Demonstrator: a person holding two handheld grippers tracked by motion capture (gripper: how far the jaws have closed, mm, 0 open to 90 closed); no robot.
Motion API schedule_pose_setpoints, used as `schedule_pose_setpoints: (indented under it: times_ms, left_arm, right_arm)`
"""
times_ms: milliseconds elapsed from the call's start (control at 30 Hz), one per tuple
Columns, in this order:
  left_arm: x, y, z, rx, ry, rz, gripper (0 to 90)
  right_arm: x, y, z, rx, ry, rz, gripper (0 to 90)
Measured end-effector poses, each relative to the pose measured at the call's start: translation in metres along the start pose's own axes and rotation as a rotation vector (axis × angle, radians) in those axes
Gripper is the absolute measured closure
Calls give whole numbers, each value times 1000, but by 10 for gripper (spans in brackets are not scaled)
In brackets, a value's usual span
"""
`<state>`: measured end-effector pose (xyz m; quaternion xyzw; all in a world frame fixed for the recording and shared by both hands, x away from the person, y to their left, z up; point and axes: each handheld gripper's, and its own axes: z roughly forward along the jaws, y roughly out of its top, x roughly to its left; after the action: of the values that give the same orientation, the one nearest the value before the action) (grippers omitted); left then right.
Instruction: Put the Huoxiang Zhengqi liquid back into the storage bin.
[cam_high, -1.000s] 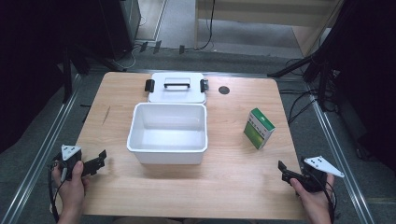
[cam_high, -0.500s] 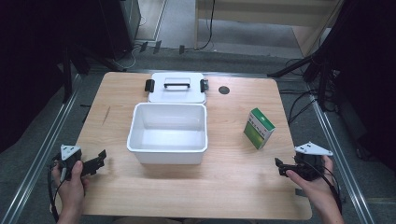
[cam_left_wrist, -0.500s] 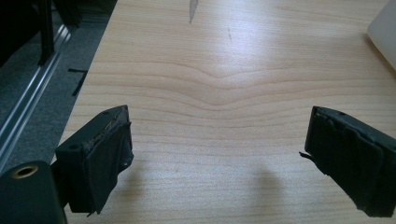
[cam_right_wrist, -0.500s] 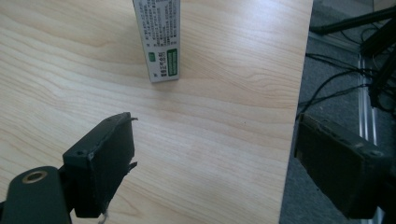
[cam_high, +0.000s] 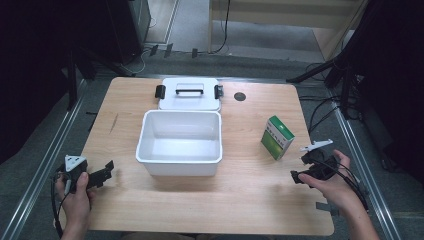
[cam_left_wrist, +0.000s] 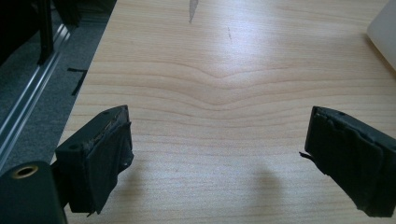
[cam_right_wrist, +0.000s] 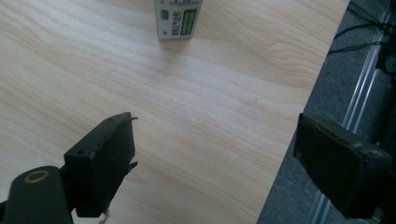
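green box (cam_high: 277, 137) — stands on its long edge right of the white bin (cam_high: 180, 142), long axis running near-left to far-right | lid (cam_high: 189, 93) touching the bin's far wall | right gripper (cam_high: 306, 169) near box, jaws wide | left gripper (cam_high: 102, 173) at near-left table (cam_high: 250, 200) edge — jaws wide, empty

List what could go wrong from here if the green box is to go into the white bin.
1. The green box stands upright on a narrow base, so a nudge from the right tongs might topple it.
2. The right tongs hang over the table edge; the approach could be skewed.
3. The lid touches the white bin behind, limiting room there.
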<state>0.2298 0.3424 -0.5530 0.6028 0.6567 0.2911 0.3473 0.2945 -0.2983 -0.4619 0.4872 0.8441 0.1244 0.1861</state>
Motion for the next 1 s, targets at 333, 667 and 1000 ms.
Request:
schedule_pose_setpoints:
  times_ms: [333,667,1000]
  left_arm:
    - [0,0,0,0,-1,1,84]
    - [0,0,0,0,-1,-2,84]
    - [0,0,0,3,-3,-3,84]
  right_arm:
    - [2,29,-2,156,49,-69,128]
    - [0,50,-8,218,47,-108,128]
    - [-1,65,-15,229,57,-96,142]
